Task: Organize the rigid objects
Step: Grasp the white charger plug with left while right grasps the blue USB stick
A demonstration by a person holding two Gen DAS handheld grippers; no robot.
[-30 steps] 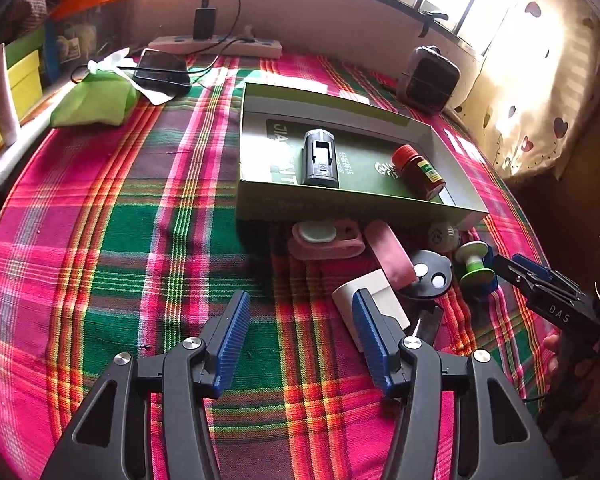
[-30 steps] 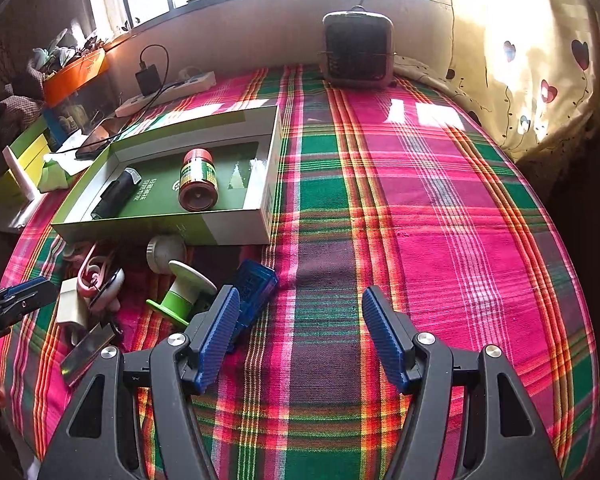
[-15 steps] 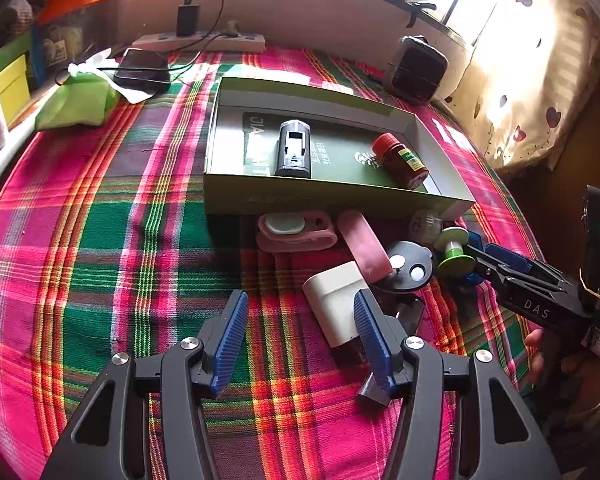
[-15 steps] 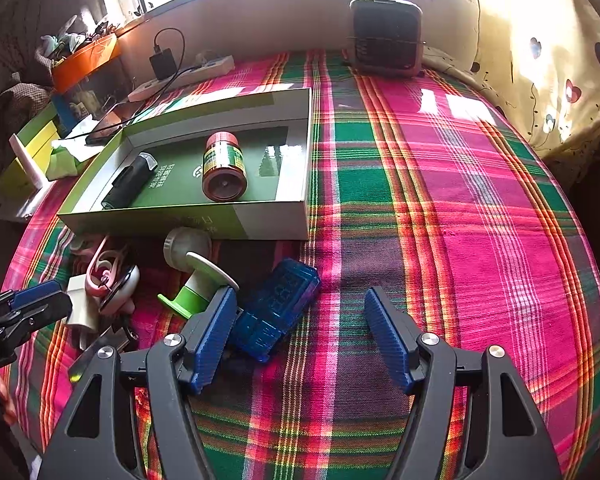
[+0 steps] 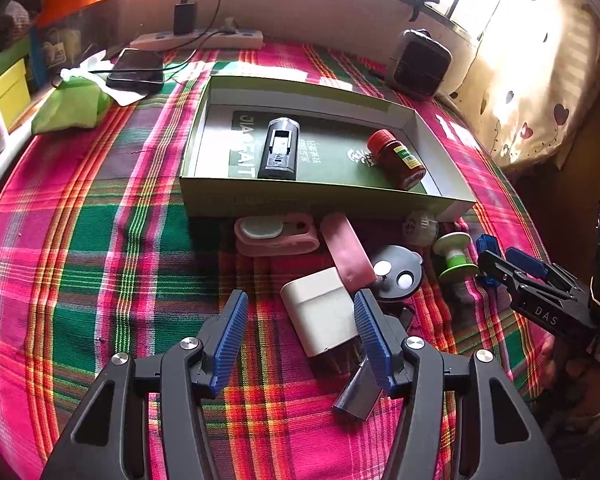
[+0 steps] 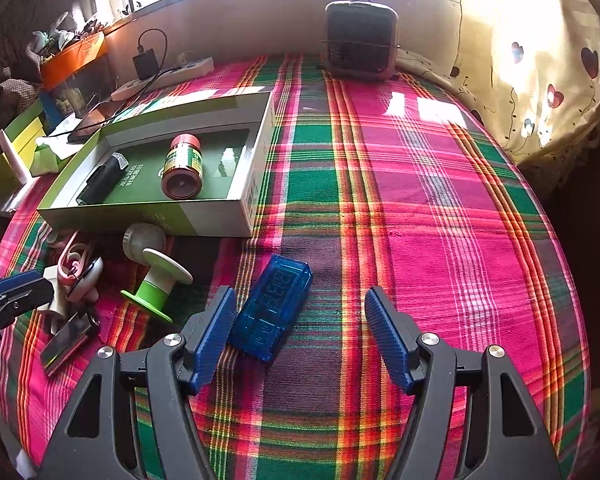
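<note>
Left tool [image 5: 298, 334] is hanging wide open over the plaid surface [image 5: 80, 248], its blue pads flanking the white adapter [image 5: 320, 312], not clamping it. Right tool [image 6: 300, 338] is also gaping wide, left pad just beside the blue translucent device [image 6: 272, 308]. Green box [image 5: 324, 202] is sitting farther back, holding a black device [image 5: 279, 148] and a red-capped bottle [image 5: 396, 158]. Green-and-white spool [image 6: 158, 282] is lying near the box front.

Black claw [image 5: 298, 332], ribbed blue pads [image 5: 229, 336]
</note>
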